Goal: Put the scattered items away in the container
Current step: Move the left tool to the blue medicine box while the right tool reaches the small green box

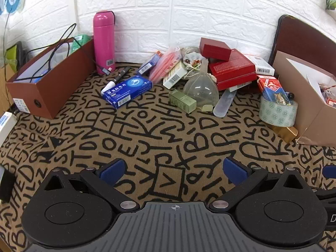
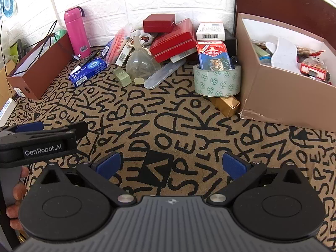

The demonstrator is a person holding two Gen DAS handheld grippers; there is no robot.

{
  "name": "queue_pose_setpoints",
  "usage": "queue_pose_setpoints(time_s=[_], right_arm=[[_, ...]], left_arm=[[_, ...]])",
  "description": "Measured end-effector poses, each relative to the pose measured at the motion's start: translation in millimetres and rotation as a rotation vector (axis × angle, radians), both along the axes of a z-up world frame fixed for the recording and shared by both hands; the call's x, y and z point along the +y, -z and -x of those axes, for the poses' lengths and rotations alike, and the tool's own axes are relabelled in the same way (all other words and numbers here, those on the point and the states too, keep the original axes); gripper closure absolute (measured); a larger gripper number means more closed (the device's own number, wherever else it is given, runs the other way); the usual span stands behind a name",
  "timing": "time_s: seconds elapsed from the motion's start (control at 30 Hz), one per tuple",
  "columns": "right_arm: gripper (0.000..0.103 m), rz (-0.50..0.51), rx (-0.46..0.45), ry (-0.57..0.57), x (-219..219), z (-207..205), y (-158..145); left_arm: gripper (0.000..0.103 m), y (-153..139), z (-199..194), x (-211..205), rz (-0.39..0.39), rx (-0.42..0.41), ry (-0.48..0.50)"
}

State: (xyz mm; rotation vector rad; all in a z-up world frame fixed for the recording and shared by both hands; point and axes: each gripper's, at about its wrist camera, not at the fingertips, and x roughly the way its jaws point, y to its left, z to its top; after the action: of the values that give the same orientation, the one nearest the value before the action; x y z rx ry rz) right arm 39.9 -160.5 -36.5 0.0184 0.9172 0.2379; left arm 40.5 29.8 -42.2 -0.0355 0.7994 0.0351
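Scattered items lie along the wall: a blue medicine box (image 1: 127, 91) (image 2: 88, 71), a green box (image 1: 182, 101) (image 2: 122, 76), a clear funnel (image 1: 201, 86) (image 2: 140, 62), red boxes (image 1: 231, 68) (image 2: 172, 38), a tape roll (image 1: 278, 112) (image 2: 217, 80) with a playing-card box (image 2: 214, 55) standing in it, and a gold box (image 2: 227, 105). The tan container (image 2: 283, 96) (image 1: 310, 113) at the right holds several items. My left gripper (image 1: 172, 171) is open and empty, well short of the pile. My right gripper (image 2: 171, 166) is open and empty too. The left gripper also shows in the right wrist view (image 2: 50, 129).
A brown box (image 1: 50, 86) (image 2: 40, 71) with cables stands at the left, a pink bottle (image 1: 104, 42) (image 2: 76, 32) beside it. A clear plastic case (image 1: 224, 103) (image 2: 164, 73) lies by the funnel. The lettered cloth (image 1: 168, 138) covers the table. A white brick wall is behind.
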Motion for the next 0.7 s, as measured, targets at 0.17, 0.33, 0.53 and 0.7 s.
queue_pose_setpoints(time_s=[0.17, 0.33, 0.53, 0.7], right_arm=[[0.000, -0.015, 0.002, -0.028, 3.5, -9.0, 3.4], [0.000, -0.012, 0.048, -0.061, 11.3, -25.6, 15.5], [0.000, -0.041, 0.106, -0.134, 27.2, -44.9, 35.7], [0.000, 0.010, 0.044, -0.195, 53.5, -62.9, 41.6]], left_arm=[[0.000, 1.9, -8.7, 2.1, -0.012, 0.012, 0.009], [0.000, 8.0, -21.7, 13.9, 0.013, 0.035, 0.010], [0.000, 12.9, -43.7, 31.3, 0.028, 0.039, 0.020], [0.000, 11.3, -78.4, 58.1, 0.034, 0.022, 0.031]])
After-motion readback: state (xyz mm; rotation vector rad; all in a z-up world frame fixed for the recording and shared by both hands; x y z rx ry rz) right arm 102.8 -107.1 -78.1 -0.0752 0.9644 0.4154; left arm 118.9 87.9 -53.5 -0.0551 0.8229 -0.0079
